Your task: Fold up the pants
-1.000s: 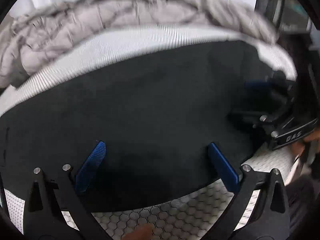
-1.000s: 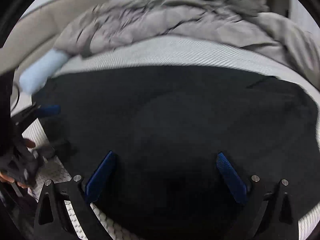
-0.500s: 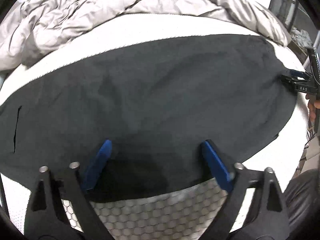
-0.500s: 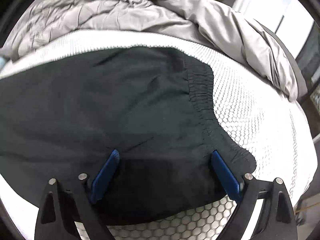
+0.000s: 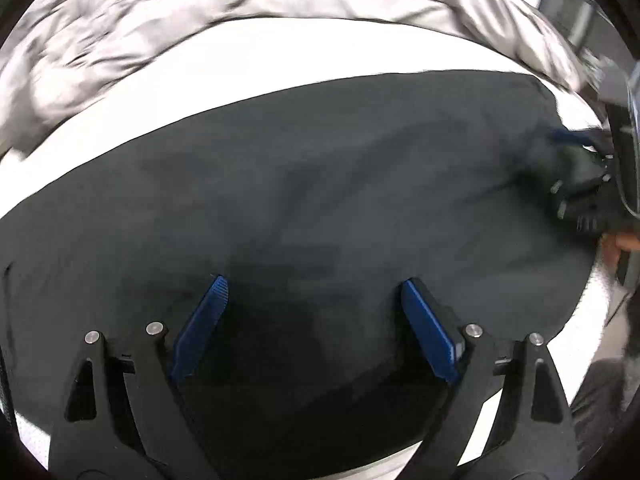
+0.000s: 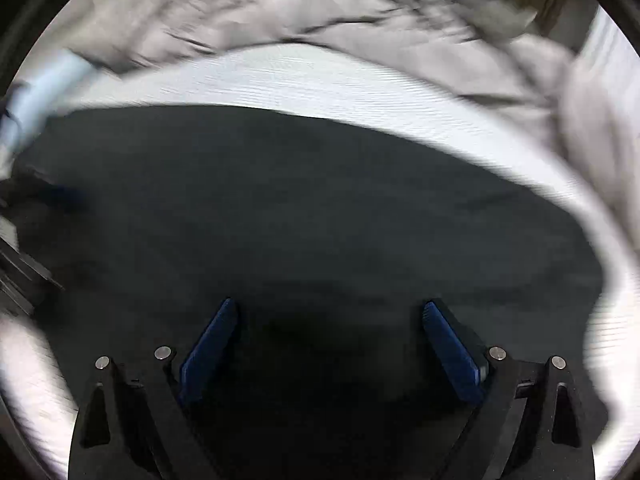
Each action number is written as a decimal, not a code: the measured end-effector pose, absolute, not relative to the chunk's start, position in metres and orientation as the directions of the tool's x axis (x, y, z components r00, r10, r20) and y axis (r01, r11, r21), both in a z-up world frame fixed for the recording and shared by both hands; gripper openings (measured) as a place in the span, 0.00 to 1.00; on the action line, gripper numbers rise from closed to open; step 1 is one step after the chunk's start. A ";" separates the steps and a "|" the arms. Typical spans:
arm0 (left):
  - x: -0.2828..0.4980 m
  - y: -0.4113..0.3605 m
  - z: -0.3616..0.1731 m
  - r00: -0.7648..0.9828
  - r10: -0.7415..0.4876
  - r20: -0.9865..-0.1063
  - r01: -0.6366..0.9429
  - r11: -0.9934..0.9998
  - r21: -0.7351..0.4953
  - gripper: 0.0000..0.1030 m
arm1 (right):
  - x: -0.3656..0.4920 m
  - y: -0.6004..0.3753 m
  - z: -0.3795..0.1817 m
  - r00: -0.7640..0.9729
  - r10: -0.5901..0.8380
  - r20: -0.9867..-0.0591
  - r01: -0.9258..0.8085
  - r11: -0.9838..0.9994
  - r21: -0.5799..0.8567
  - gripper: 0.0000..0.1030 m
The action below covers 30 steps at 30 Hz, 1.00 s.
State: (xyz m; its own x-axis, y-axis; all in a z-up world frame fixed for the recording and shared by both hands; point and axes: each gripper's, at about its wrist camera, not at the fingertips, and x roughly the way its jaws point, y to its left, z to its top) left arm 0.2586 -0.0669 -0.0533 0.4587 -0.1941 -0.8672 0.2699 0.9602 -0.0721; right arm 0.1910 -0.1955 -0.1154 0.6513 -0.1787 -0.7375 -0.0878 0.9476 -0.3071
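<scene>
Left gripper (image 5: 312,308) jaws wide apart, nothing held, hovering low over the dark pants (image 5: 320,200), which lie spread flat on the white mattress (image 5: 280,48). Right gripper (image 6: 330,338) likewise agape and empty; half a second ago it looked at the waistband end, now it has swung back over mid-cloth. Both views blurred. Judgement: repositioning between folds, no grasp begun. Grey duvet (image 6: 320,8) bunched behind.
</scene>
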 end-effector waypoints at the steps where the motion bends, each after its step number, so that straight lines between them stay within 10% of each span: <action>1: 0.259 -0.057 -0.053 0.459 -0.176 -0.871 0.252 0.966 -0.062 0.86 | 0.189 -0.210 -0.115 0.654 -0.312 -0.689 0.000 0.911 -0.412 0.94; 3: 0.255 -0.038 -0.055 0.468 -0.127 -0.874 0.224 0.974 -0.022 0.88 | 0.187 -0.250 -0.116 0.611 -0.481 -0.628 0.163 0.853 -0.495 0.97; 7: 0.248 -0.023 -0.049 0.485 -0.092 -0.870 0.180 0.984 -0.004 0.90 | 0.184 -0.309 -0.110 0.603 -0.331 -0.726 0.250 0.942 -0.222 0.97; 10: 0.242 -0.027 -0.036 0.510 -0.112 -0.853 0.183 0.983 -0.020 0.83 | 0.176 -0.289 -0.088 0.631 -0.389 -0.671 0.269 0.921 -0.281 0.97; 20: 0.296 -0.085 -0.042 0.453 -0.257 -0.853 0.299 0.946 -0.126 0.80 | 0.211 -0.153 -0.091 0.683 0.075 -0.726 -0.207 0.974 -0.094 0.96; 30: 0.313 0.010 -0.043 0.484 -0.143 -0.864 0.115 0.988 -0.100 0.78 | 0.235 -0.323 -0.110 0.580 -0.446 -0.681 0.283 0.895 -0.345 0.96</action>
State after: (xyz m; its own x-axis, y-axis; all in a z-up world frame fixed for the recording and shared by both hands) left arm 0.3132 0.0103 -0.0428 0.4836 -0.1432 -0.8635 0.1146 0.9884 -0.0998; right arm 0.2352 -0.3229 -0.1097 0.5804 -0.4459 -0.6813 0.2832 0.8950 -0.3445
